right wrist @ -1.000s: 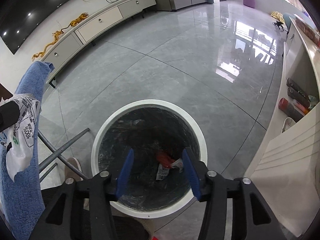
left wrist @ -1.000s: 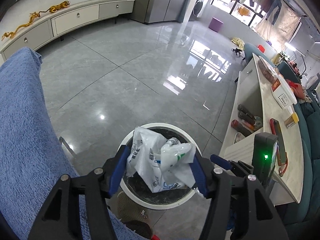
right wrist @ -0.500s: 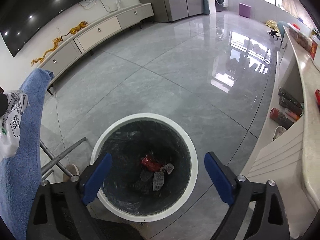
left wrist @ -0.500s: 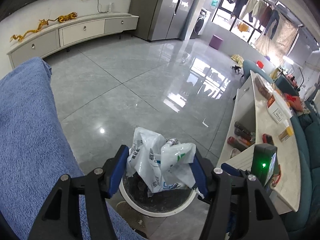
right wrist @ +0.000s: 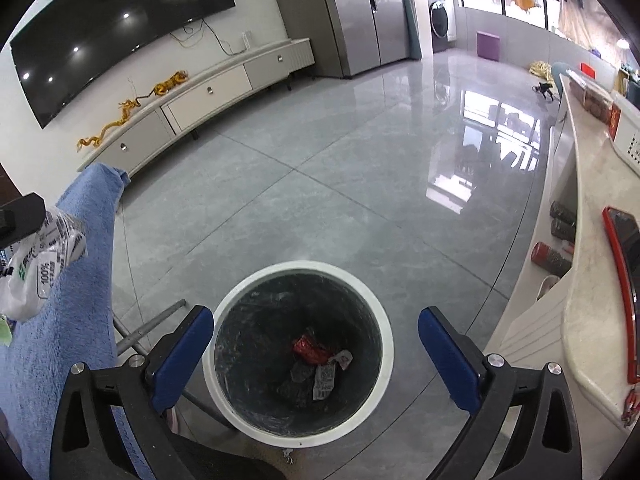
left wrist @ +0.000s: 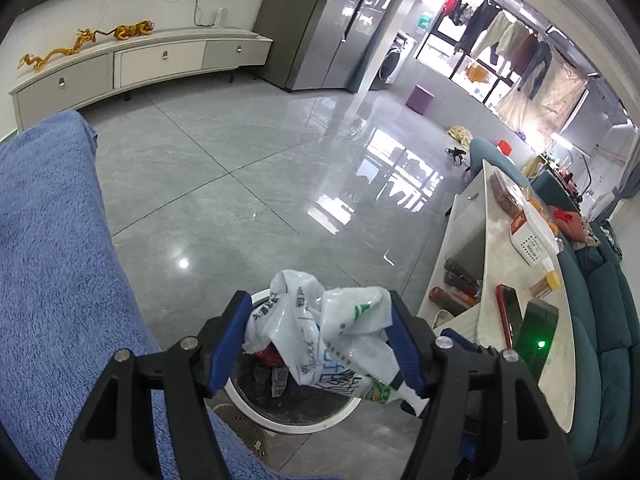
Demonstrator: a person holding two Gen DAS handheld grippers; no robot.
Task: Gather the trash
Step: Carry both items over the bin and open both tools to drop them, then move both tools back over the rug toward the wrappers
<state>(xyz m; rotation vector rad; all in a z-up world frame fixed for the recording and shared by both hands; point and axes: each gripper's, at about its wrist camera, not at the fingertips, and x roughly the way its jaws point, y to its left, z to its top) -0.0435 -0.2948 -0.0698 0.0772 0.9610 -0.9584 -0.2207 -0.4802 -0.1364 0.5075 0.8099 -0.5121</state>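
Note:
A crumpled white plastic bag with green and black print sits between the blue pads of my left gripper. Its jaws are opening, and both pads still touch the bag, whose lower end droops to the right. Below it stands the round white-rimmed trash bin. In the right wrist view my right gripper hangs over the same bin, jaws opening wide with nothing between them. A red wrapper and pale scraps lie on the bin's dark bottom. The bag also shows at the left edge there.
A blue towel drapes over something at the left, close to the bin, with grey metal legs under it. A pale counter with a red phone runs along the right. Glossy grey floor lies beyond, up to a low cabinet.
My right jaws spread wide and the red wrapper they held now lies in the bin. Both grippers rose, so the bin looks smaller. The bag in the left gripper sags lower.

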